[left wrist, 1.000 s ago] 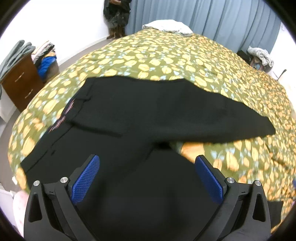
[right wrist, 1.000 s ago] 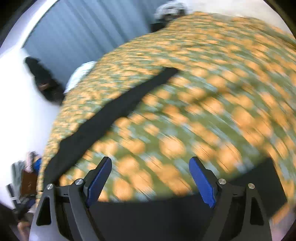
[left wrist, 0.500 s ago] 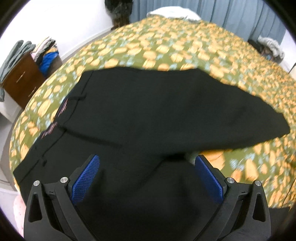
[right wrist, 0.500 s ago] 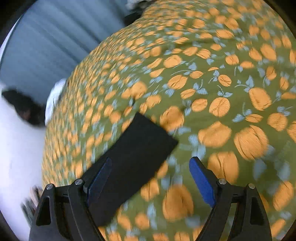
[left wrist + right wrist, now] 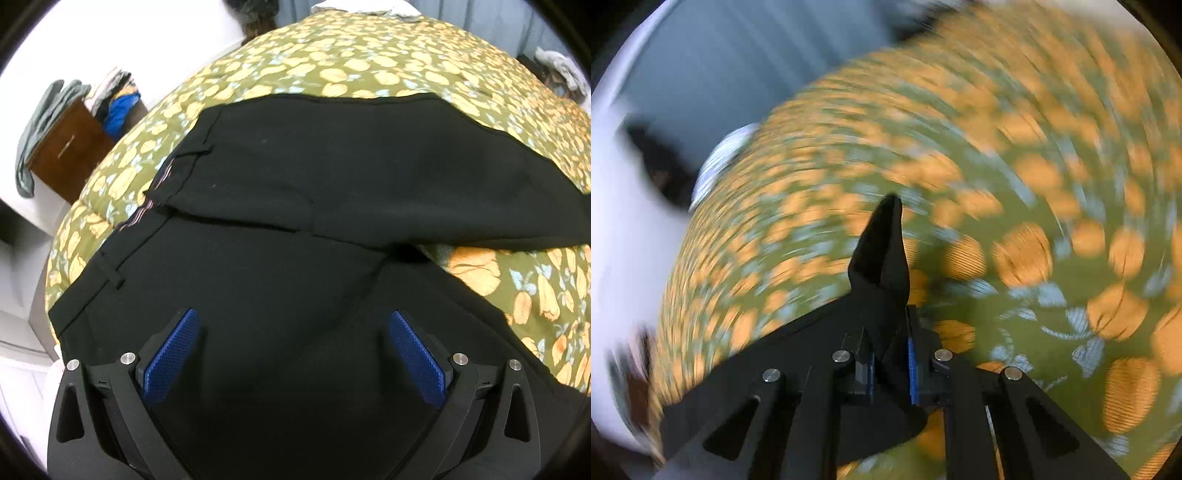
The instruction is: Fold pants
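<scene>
A floral bedspread (image 5: 388, 66) carries the black pants (image 5: 332, 177), spread flat with one leg angled over the other. Above them the left gripper (image 5: 295, 354) gapes, holding nothing. The right gripper (image 5: 890, 363), jaws just closed, pinches a pants corner

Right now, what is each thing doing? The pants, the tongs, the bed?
Pants: spread flat on the bed, one leg crossing over the other, not yet folded.
Pant end: bunched, pinched in the right tongs.
Left tongs: open, over the pants.
Right tongs: just closed, shut on the pant end.
Bed: covered by a flowered blanket.
</scene>
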`<action>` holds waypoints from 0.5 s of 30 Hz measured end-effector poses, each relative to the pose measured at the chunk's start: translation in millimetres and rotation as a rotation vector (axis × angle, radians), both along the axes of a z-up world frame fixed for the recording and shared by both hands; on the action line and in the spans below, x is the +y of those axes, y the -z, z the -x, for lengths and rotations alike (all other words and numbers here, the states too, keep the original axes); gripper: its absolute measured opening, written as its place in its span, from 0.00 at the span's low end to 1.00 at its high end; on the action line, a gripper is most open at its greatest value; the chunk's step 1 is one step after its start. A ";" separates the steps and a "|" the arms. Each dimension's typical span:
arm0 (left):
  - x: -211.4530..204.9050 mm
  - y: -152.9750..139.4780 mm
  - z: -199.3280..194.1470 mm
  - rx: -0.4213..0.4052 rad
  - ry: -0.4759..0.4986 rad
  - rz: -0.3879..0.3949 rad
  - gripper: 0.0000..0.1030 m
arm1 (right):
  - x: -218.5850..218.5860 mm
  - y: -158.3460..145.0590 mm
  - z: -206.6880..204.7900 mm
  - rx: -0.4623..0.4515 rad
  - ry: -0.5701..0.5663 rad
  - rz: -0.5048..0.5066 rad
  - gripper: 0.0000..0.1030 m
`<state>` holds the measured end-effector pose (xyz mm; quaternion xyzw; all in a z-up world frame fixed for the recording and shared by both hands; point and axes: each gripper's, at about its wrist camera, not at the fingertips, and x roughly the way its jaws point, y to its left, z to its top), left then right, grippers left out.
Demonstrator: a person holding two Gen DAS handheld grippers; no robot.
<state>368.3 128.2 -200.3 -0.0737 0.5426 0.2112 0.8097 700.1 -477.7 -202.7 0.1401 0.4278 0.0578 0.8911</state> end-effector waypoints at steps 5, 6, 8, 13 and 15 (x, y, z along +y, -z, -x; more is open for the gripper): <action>-30.5 -17.8 -2.9 -0.044 0.075 0.028 1.00 | 36.0 -63.1 122.5 -0.169 -0.266 0.043 0.13; -37.5 -22.2 -2.3 -0.053 0.095 0.023 1.00 | 35.7 -70.6 157.0 -0.186 -0.298 0.040 0.13; -48.6 -28.9 0.3 -0.063 0.127 0.014 1.00 | 30.9 -74.4 208.6 -0.190 -0.312 0.034 0.13; -60.8 -37.2 11.4 -0.076 0.141 0.034 1.00 | -18.0 -45.5 330.3 -0.099 -0.172 -0.007 0.13; -63.8 -39.5 16.1 -0.077 0.144 0.035 1.00 | -37.6 -24.8 360.7 -0.026 -0.072 -0.010 0.13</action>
